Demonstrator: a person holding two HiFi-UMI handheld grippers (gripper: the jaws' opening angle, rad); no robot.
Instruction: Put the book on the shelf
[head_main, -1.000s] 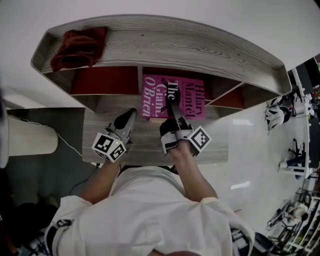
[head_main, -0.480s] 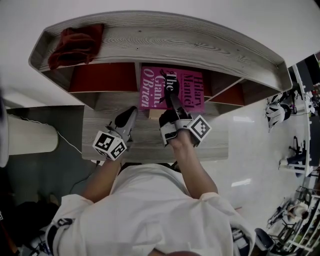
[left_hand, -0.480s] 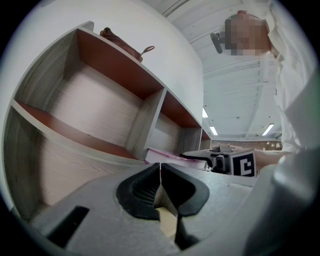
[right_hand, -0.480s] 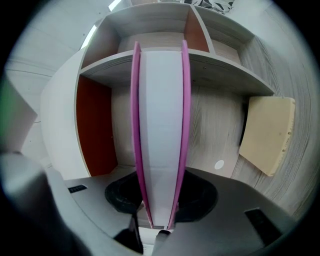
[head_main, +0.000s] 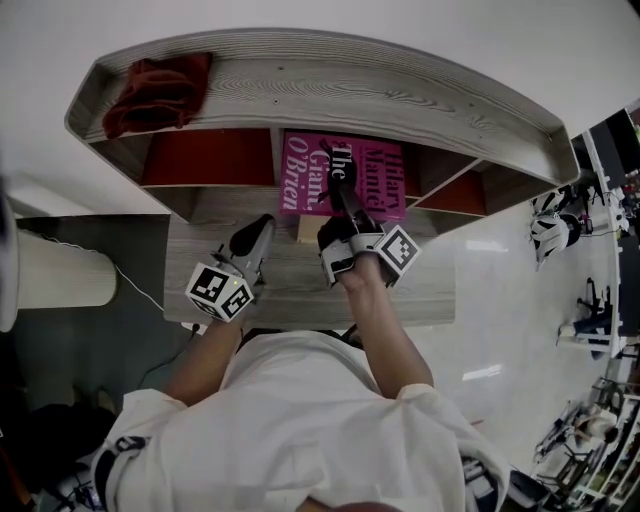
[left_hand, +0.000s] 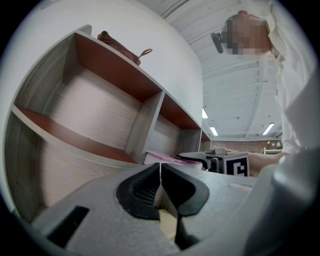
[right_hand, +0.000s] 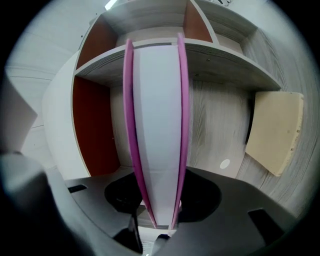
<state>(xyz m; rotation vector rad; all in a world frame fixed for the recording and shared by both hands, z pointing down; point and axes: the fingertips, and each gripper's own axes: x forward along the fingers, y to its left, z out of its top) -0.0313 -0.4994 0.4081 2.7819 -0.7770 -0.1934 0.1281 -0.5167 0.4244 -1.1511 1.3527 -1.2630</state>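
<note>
Book (head_main: 345, 175) sits clamped in the right gripper (head_main: 342, 195), pink cover facing up toward the head view, title in white and black. The right gripper view shows the grip plainly: the jaws press on both pink covers, with the white page edge of the book (right_hand: 157, 130) standing between them, and the right gripper (right_hand: 157, 222) points level at the shelf (right_hand: 225, 60). The book's far end lies at the mouth of the middle compartment of the shelf (head_main: 420, 95), under the top board; how deep it reaches I cannot tell.

The left gripper (head_main: 262, 226) rests low over the desk (head_main: 290, 290), just left of the book and apart from it. In its own view the left gripper (left_hand: 161, 177) has its jaws closed together with nothing between them, facing the left compartments with their red-brown panels.

A dark red cloth (head_main: 160, 92) lies on top of the shelf at its left end. A beige block (right_hand: 275, 130) sits on the desk beside the book.
</note>
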